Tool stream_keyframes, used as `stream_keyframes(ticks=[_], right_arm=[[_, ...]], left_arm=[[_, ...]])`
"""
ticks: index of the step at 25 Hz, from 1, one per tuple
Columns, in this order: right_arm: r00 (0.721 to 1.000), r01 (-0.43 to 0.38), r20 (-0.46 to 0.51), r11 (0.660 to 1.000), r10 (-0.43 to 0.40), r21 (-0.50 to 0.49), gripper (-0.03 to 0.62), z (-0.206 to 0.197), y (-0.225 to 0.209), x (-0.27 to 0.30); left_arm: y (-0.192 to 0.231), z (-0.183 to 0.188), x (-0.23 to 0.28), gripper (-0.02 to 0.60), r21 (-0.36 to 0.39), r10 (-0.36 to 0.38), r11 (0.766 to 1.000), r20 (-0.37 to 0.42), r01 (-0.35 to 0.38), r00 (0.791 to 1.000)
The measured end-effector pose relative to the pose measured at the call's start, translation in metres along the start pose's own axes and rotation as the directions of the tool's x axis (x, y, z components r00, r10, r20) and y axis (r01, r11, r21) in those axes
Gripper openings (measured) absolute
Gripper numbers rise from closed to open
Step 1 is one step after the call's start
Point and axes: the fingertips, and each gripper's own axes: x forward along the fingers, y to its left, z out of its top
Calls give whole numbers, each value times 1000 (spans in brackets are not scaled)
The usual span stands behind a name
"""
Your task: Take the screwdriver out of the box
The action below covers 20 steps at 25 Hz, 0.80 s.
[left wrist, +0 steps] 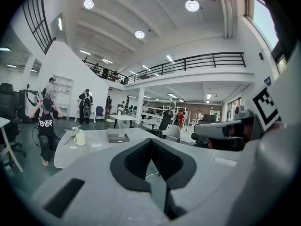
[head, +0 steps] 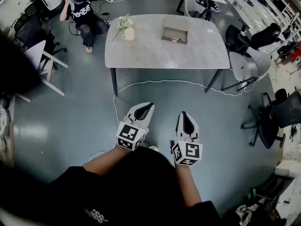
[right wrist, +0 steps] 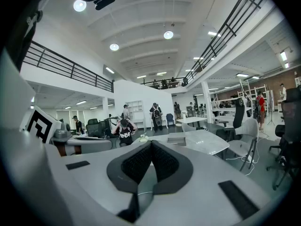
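Ahead, a flat rectangular box (head: 174,30) tops a marbled table (head: 150,52).

Head view, looking steeply down.
- Grey oval table (head: 155,55) on dark legs, on a blue-grey floor.
- On it: flat brown box (head: 175,35); well apart to its left, a cream mug (head: 129,34) just beside pale flowers (head: 123,22).
- White cable (head: 164,82) looping on the floor near the table.
- Left gripper (head: 149,105) and right gripper (head: 184,114), side by side over the floor, jaws together, nothing held.
- Crouching person (head: 84,13) beyond the table's left end.
- White chair (head: 247,65) at its right end.
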Motion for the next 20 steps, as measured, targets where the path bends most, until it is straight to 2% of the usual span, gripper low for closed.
stream_keyframes(ticks=[5,11,15,20], right_arm=[[999,-38,0,999,38,35,11,-2,0,5],[999,-34,11,999,35,-38,11,2,0,31],[1000,-28,-3,1000,28,8,12,-2,-12,74],[997,4,-73,1000,-6,-24,12,2,-42,144]], left_arm=[[7,7,2,17,8,42,999,21,-42,999],[29,5,16,17,-1,33,999,2,-33,999],[59,5,54,17,3,14,1000,-1,-14,1000],[100,9,116,17,-20,-32,999,-29,31,999]])
